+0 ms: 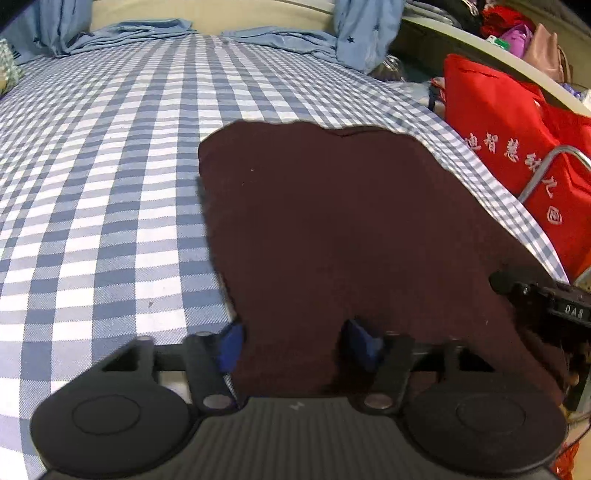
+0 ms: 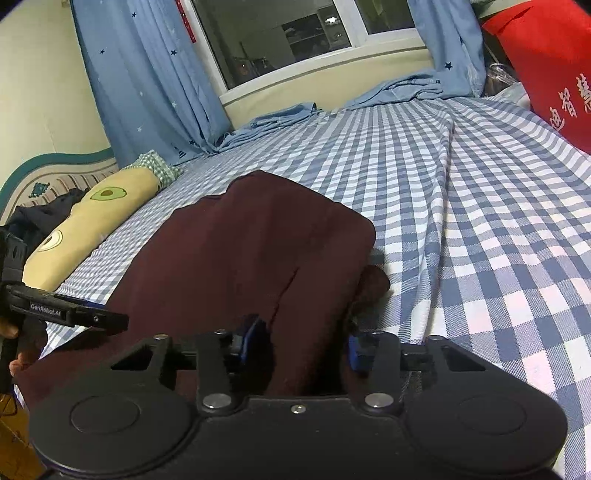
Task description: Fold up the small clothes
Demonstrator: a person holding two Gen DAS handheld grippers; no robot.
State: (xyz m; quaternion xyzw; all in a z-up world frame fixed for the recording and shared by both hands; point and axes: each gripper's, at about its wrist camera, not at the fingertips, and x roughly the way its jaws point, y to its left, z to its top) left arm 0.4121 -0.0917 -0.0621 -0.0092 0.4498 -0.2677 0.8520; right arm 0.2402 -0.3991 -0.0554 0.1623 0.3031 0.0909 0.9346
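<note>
the left tool sits nearest, its blue pads about halfway apart, straddling the near edge of the garment. cloth lies between the pads, but i cannot tell whether they press on it. the right tool is likewise partly closed, with a bunched fold of the garment between its blue pads; the cloth fills the gap and rises in a ridge just ahead of them, so it looks pinched there.

the garment is dark maroon and lies on the bed, which has a blue and white checked sheet. in the left wrist view it spreads flat from the tool toward the middle of the bed, its far edge wavy, its right side near the bed's edge. beyond that edge of the bed stands a red bag with white characters.

in the right wrist view the left tool shows at the garment's left side, held by a gloved hand. left of the garment lies a yellow pillow with avocado prints. behind the garment, at the far side of the bed, blue curtains with stars hang beside a window.
</note>
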